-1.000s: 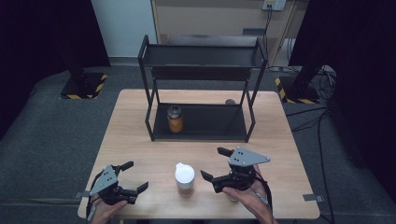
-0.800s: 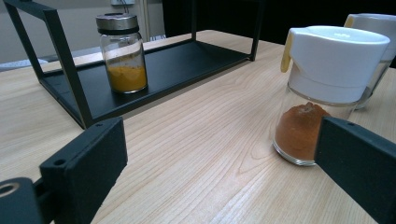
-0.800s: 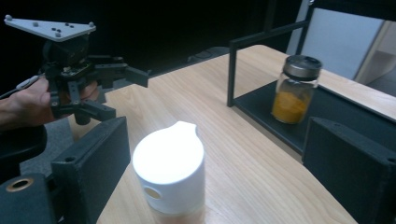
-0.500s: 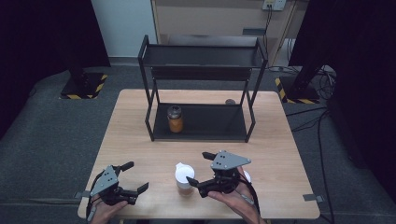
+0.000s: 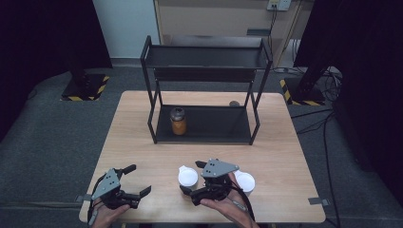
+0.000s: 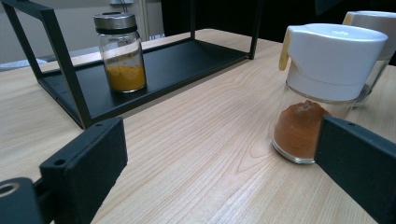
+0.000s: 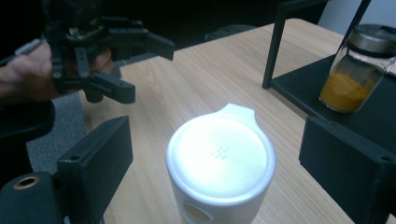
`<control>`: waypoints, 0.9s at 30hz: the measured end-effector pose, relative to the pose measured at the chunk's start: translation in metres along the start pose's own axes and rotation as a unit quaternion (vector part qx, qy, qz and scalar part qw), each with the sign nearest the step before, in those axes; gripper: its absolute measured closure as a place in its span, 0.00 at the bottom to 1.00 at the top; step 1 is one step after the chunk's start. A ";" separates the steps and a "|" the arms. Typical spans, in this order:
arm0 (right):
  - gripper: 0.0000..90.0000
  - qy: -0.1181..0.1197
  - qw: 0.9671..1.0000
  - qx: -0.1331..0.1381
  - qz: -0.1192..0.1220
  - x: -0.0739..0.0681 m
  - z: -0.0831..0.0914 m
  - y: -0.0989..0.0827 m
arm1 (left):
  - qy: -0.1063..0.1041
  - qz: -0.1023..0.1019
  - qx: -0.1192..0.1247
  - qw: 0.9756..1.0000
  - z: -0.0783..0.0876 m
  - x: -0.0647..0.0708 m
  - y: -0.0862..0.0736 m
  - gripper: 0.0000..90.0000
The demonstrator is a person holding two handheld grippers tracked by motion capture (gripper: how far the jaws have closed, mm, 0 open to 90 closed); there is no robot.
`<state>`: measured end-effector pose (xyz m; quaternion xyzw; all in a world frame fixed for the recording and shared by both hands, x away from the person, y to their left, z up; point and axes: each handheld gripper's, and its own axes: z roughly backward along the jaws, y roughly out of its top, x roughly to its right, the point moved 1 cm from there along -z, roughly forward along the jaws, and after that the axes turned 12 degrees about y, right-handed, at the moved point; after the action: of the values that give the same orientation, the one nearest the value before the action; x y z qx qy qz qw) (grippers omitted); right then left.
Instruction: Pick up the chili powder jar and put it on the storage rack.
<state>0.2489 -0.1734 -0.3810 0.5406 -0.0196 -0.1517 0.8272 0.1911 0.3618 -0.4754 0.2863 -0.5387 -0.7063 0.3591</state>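
A glass jar with a white flip lid (image 5: 187, 176) (image 7: 220, 161) holds reddish-brown powder (image 6: 299, 130) and stands near the table's front edge. My right gripper (image 5: 191, 177) (image 7: 219, 140) straddles it from the right. Its jaws have just been closing a little, but a gap still shows on each side of the lid, so it is open. My left gripper (image 5: 140, 179) (image 6: 222, 163) rests open at the front left, pointing at that jar with nothing between its fingers. A second white-lidded jar (image 5: 244, 181) (image 6: 373, 28) stands just behind my right hand.
A black two-level rack (image 5: 256, 85) stands at the back of the wooden table (image 5: 285, 142). On its lower shelf sits a metal-capped jar of yellow-orange powder (image 5: 178, 121) (image 6: 120, 51) (image 7: 357, 70). Bare wood lies between the rack and the grippers.
My right gripper has moved left and slightly down, from beside the white-lidded jar to around it, uncovering the second jar on its right. The left gripper has stayed put.
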 end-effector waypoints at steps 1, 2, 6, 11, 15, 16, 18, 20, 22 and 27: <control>0.12 -0.001 1.000 -0.003 0.000 0.000 -0.002 -0.001 | 0.000 0.000 0.000 1.000 0.000 0.000 0.000 0.02; 0.13 -0.002 1.000 -0.004 -0.001 0.000 -0.004 -0.002 | 0.000 0.000 0.000 1.000 0.000 0.000 0.000 0.02; 0.14 0.000 1.000 -0.011 -0.005 0.003 -0.012 -0.005 | 0.000 0.000 0.000 1.000 0.000 0.000 0.000 0.02; 0.18 0.000 1.000 -0.020 -0.002 0.004 -0.021 -0.008 | 0.000 0.000 0.000 1.000 0.000 0.000 0.000 0.02; 0.21 -0.004 1.000 -0.027 0.004 0.003 -0.026 -0.010 | 0.000 0.001 0.000 1.000 0.000 0.000 0.000 0.02; 0.23 -0.004 1.000 -0.027 0.003 0.003 -0.027 -0.010 | 0.000 0.000 0.000 1.000 0.000 0.000 0.000 0.02; 0.26 -0.007 1.000 -0.029 0.004 0.004 -0.028 -0.012 | -0.001 0.000 0.000 1.000 0.000 0.000 0.000 0.02; 0.32 -0.010 1.000 -0.028 0.004 0.003 -0.029 -0.014 | -0.001 0.000 0.000 1.000 0.000 0.000 0.000 0.02; 0.34 -0.018 0.999 -0.028 0.013 0.001 -0.029 -0.016 | 0.000 0.001 0.000 1.000 0.000 0.000 0.000 0.02; 0.34 -0.021 0.999 -0.027 0.018 -0.002 -0.030 -0.016 | -0.001 0.000 0.000 1.000 0.000 0.000 0.000 0.02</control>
<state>0.2492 -0.1525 -0.4078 0.5142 -0.0428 -0.1490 0.8436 0.1910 0.3622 -0.4754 0.2858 -0.5386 -0.7067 0.3589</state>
